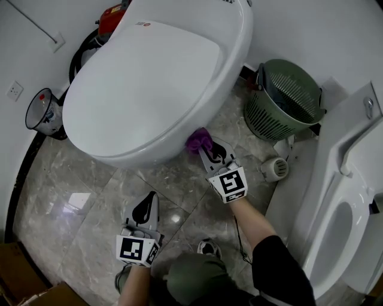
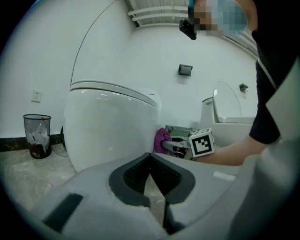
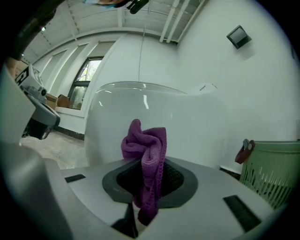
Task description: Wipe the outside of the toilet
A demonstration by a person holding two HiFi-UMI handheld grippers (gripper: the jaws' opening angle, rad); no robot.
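Observation:
A white toilet (image 1: 149, 83) with its lid down fills the upper middle of the head view. My right gripper (image 1: 206, 146) is shut on a purple cloth (image 1: 198, 140), which is pressed against the bowl's lower right side. The right gripper view has the cloth (image 3: 146, 161) bunched between the jaws with the toilet's wall (image 3: 187, 126) just behind it. My left gripper (image 1: 145, 206) hangs lower over the floor, shut with nothing in it, its jaws meeting in the left gripper view (image 2: 150, 176). From there the toilet (image 2: 110, 126), the purple cloth (image 2: 162, 138) and the right gripper (image 2: 185, 143) show ahead.
A green slatted basket (image 1: 284, 98) stands right of the toilet. A second white toilet (image 1: 344, 203) lies at the far right. A wire bin (image 1: 43, 113) with a liner stands by the left wall, and a red object (image 1: 114, 15) sits behind the toilet. The floor (image 1: 78, 197) is grey marble.

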